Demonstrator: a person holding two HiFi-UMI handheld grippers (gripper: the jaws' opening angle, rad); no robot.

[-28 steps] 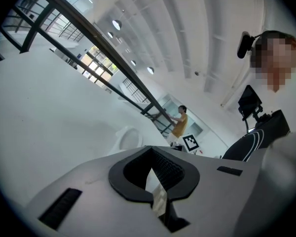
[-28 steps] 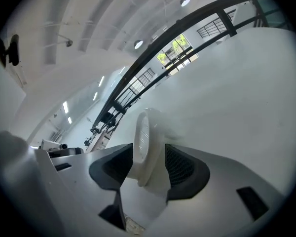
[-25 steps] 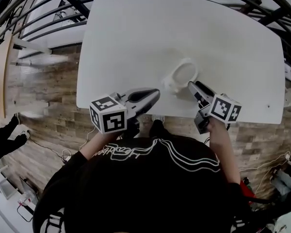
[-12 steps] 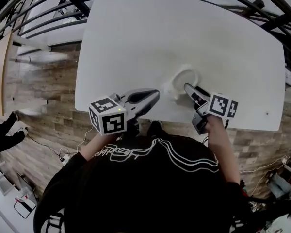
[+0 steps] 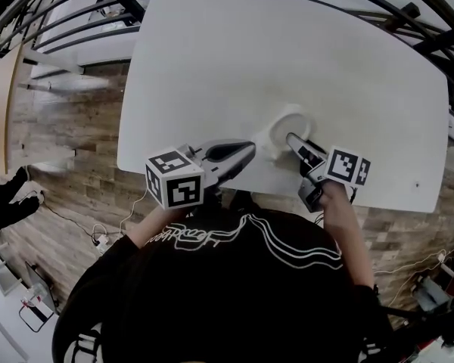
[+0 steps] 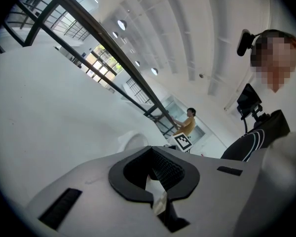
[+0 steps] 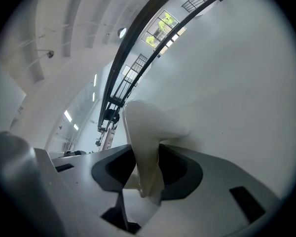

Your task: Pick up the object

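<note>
White and glossy, a small cup (image 5: 289,121) sits on the table (image 5: 212,66), close to the table's near edge and a little right of its middle. White on white, the cup is hard to pick out from the tabletop. A stubby part juts from its side toward the table's near-left corner; it may be a handle, but that cannot be told. It looks like glazed ceramic or hard plastic. I judge it stiff, smooth enough to slip, fairly light, and likely to chip if dropped on the table. The best hold appears to be the rim, with the thin wall pinched between one jaw inside the bowl and one outside. Gripped low and squarely, the cup should not swing or tip as it leaves the table. The right gripper (image 5: 291,138) reaches in over the table's near edge and meets the cup on that side. In its own view the cup wall (image 7: 143,147) stands upright in the gap of the right gripper (image 7: 143,179). The jaws are closing around the wall, with dark space showing on both sides of it, so it is not yet clamped. The left gripper (image 5: 242,151) lies low over the table's near edge, left of the cup and apart from it. Its jaws are drawn together on nothing, and the cup (image 6: 130,141) shows beyond them in its view. The person's black top (image 5: 227,293) fills the space below the table's near edge, and wood-plank flooring (image 5: 68,150) shows past the table's left side.
</note>
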